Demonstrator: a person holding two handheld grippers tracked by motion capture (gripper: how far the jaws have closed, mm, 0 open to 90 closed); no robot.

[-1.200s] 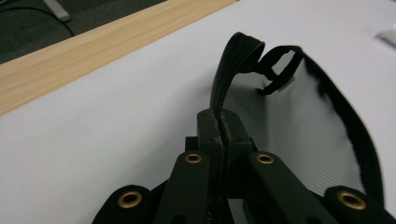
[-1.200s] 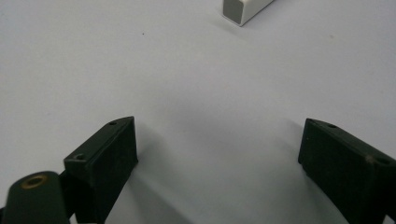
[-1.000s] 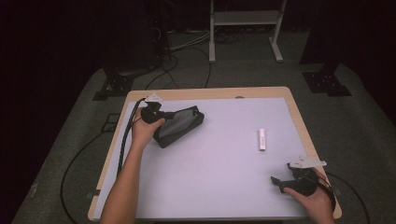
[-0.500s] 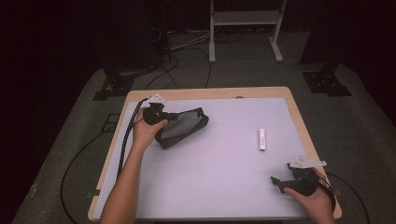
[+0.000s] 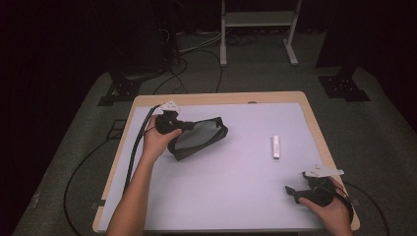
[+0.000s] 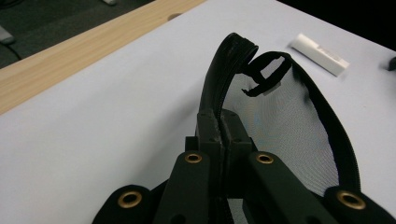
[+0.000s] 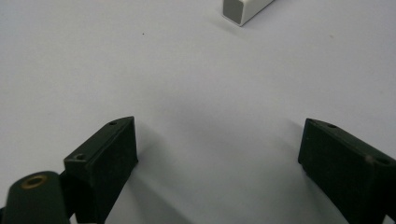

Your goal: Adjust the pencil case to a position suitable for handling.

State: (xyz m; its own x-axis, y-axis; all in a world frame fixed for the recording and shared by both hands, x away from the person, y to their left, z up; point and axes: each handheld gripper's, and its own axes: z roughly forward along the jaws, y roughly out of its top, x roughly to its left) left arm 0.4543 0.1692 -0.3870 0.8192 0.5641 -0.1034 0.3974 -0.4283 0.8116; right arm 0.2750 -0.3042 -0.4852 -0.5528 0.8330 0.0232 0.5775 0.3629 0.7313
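A black mesh zip pouch (image 5: 196, 138) lies at the left middle of the white table top (image 5: 236, 196), one edge lifted. My left gripper (image 5: 183, 127) is shut on the pouch's zipper rim (image 6: 219, 105); the mesh side (image 6: 285, 121) hangs to its right in the left gripper view. A small white stick-shaped block (image 5: 276, 146) lies flat right of centre, its near end (image 7: 245, 9) at the top of the right gripper view. My right gripper (image 5: 291, 191) rests low at the front right corner, jaws wide apart over bare table, its fingertips (image 7: 105, 161) holding nothing.
The table's wooden rim (image 5: 216, 98) runs along the far edge. Cables trail off the left side onto the dark floor. A metal stand (image 5: 255, 29) stands behind the table. Bare table lies between the pouch and the white block.
My left hand has drawn the pouch's rim a little up and to the right, so the pouch stands more open. The right hand has kept still.
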